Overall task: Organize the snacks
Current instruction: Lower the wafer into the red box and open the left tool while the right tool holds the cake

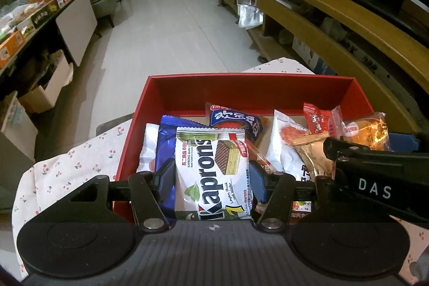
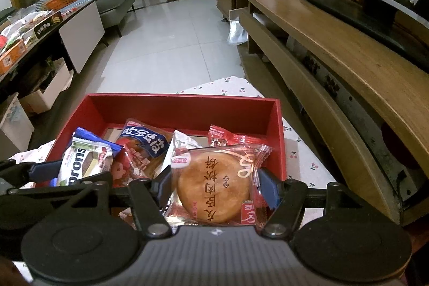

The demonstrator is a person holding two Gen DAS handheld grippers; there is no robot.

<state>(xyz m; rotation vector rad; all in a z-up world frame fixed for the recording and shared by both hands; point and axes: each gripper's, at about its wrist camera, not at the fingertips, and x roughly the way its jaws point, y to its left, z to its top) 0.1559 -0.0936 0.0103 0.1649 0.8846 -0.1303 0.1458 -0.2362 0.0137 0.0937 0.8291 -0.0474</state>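
The left gripper (image 1: 211, 178) grips a wafer pack (image 1: 211, 173) above the red box (image 1: 252, 90); at its three o'clock, the right gripper (image 2: 217, 189) clamps a wrapped pastry (image 2: 214, 185).

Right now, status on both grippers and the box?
Left gripper shut on Kaprons wafer pack. Right gripper shut on round pastry. Both over red box; nothing blocking.

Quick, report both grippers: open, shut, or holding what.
Left gripper: shut on the Kaprons matcha wafer pack, over the red box.
Right gripper: shut on the wrapped round pastry.
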